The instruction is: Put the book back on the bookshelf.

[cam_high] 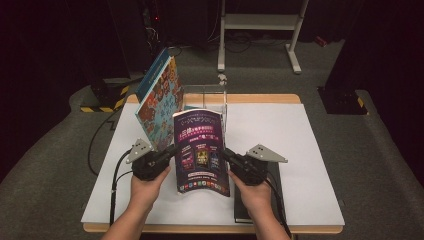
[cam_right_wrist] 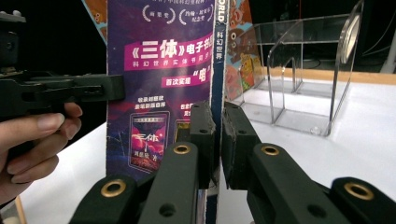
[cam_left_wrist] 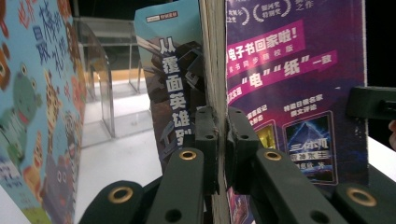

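**Two grippers, one purple magazine held upright**

Both tools are on it now: the left gripper pinches the left edge of the purple magazine, the right gripper pinches the right edge by the spine, and each pair of jaws is closed down narrow on the paper. In the high view the magazine stands near the middle of the frame, over the white table, just in front of the clear acrylic rack.

My read is that it's light and thin, with a glossy cover that could slide between hard pads. The bottom edge curls forward, so it's floppy. The spine side looks the stiffer place to hold, mid-height, which is where the right jaws sit.

Writing: the right gripper view shows "三体" and "电子书" on a pink band, with "科幻世界" down the spine and "ORLD" at its top. In the left gripper view I can read "电" and "纸", and a teal book behind carries large white characters. At upper left of the high view leans a colourful picture book; a dark book lies flat at lower right.
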Tool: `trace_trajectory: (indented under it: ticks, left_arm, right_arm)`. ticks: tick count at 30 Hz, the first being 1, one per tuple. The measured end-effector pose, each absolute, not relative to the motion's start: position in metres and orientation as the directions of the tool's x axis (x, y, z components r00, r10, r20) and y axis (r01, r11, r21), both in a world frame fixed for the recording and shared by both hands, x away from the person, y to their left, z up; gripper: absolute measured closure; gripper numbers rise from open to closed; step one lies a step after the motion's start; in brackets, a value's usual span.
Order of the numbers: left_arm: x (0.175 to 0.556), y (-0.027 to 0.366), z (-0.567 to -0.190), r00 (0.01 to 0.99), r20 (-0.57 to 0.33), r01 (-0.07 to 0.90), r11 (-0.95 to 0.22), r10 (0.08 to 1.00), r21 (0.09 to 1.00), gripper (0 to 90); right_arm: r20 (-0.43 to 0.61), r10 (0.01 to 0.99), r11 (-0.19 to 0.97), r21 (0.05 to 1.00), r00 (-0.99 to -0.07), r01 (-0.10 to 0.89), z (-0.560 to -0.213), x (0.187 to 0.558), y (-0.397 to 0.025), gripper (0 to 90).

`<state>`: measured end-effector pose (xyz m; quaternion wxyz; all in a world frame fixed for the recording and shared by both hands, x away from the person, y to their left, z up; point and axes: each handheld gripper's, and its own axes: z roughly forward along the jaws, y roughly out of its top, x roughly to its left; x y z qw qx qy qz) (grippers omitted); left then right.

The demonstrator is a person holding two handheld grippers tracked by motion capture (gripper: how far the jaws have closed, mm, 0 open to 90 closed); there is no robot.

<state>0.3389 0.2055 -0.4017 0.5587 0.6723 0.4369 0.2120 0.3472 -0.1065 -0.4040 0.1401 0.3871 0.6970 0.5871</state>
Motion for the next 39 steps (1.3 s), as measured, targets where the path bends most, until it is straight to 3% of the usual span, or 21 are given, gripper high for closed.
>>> trace_trajectory:
  ticks: [39]
  left_arm:
    - [0.373, 0.2, -0.402, 0.526, -0.052, 0.201, -0.064, 0.849, 0.978, 85.3]
  right_arm:
    - [0.182, 0.763, 0.017, 0.953, -0.62, 0.301, -0.411, 0.395, -0.096, 83.1]
